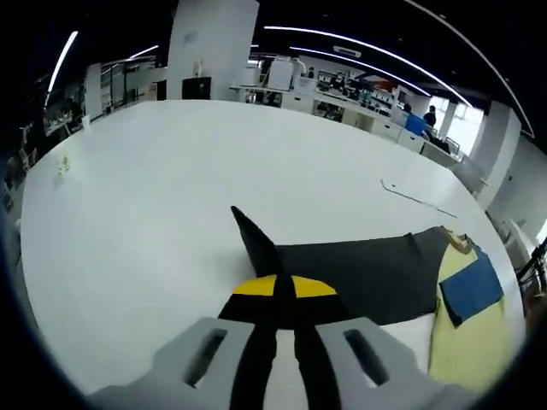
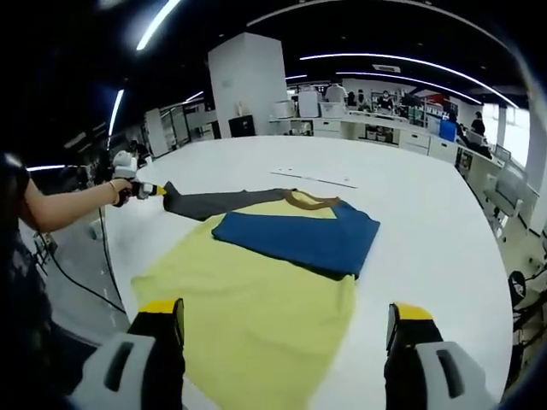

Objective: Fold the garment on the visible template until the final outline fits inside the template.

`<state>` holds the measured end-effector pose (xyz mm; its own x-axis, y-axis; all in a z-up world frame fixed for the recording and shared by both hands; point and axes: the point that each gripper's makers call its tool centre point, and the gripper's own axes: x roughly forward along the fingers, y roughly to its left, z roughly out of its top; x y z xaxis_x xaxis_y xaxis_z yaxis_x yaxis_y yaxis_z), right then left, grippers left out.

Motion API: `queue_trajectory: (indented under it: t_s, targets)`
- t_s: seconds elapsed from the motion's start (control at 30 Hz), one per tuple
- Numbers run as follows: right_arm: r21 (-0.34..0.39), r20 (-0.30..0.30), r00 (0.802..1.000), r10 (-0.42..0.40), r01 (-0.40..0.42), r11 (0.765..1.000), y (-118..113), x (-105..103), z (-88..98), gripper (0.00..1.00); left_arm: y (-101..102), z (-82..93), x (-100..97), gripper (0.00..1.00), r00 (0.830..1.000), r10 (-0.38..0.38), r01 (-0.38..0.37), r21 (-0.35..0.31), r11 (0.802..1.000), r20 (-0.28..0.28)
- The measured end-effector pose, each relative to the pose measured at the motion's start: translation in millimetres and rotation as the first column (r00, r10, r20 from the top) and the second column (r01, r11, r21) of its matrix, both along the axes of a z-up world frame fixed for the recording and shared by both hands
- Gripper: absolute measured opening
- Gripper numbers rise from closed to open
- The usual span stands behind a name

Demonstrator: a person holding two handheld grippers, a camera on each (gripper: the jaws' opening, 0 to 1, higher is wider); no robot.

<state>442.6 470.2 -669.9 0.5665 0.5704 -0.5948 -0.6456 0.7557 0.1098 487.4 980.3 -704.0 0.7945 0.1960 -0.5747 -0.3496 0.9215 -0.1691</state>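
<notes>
A garment lies on the white table (image 2: 410, 205): yellow body (image 2: 248, 316), blue sleeve (image 2: 299, 235) folded across it, dark grey sleeve (image 2: 226, 201) stretched out sideways. In the left gripper view the grey sleeve (image 1: 367, 273) runs from my jaws to the blue part (image 1: 470, 286) and the yellow body (image 1: 470, 342). My left gripper (image 1: 284, 286) is shut on the grey sleeve's end. It also appears in the right gripper view as the left gripper (image 2: 147, 190), held in a person's hand. My right gripper (image 2: 286, 312) hangs open above the yellow body, holding nothing.
A thin line (image 2: 312, 178) marks the table beyond the garment. The table's near edge (image 2: 120, 282) runs left of the yellow body, with a cable (image 2: 77, 282) hanging beside it. A white pillar (image 2: 248, 85) and office desks (image 2: 376, 128) stand behind.
</notes>
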Motion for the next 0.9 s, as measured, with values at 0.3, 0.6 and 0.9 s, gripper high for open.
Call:
queue_trajectory:
  t_s: [0.3, 0.6, 0.9]
  targets:
    - [0.022, 0.017, 1.000, -0.005, 0.005, 1.000, -3.8, -3.2, 5.3, 1.00, -37.5, 21.3, 28.1, 0.02, 0.995, -0.086, 0.085, 0.014, 0.996, 0.051]
    - [0.060, 0.011, 1.000, -0.007, 0.006, 0.998, 0.6, -11.9, 7.0, 1.00, -82.9, 35.8, 54.3, 0.01, 0.981, -0.169, 0.169, 0.002, 0.986, 0.093]
    - [0.080, -0.006, 1.000, 0.012, -0.011, 0.997, 7.2, -15.1, 4.1, 1.00, -138.3, 45.7, 78.0, 0.01, 0.958, -0.262, 0.265, -0.011, 0.964, 0.119]
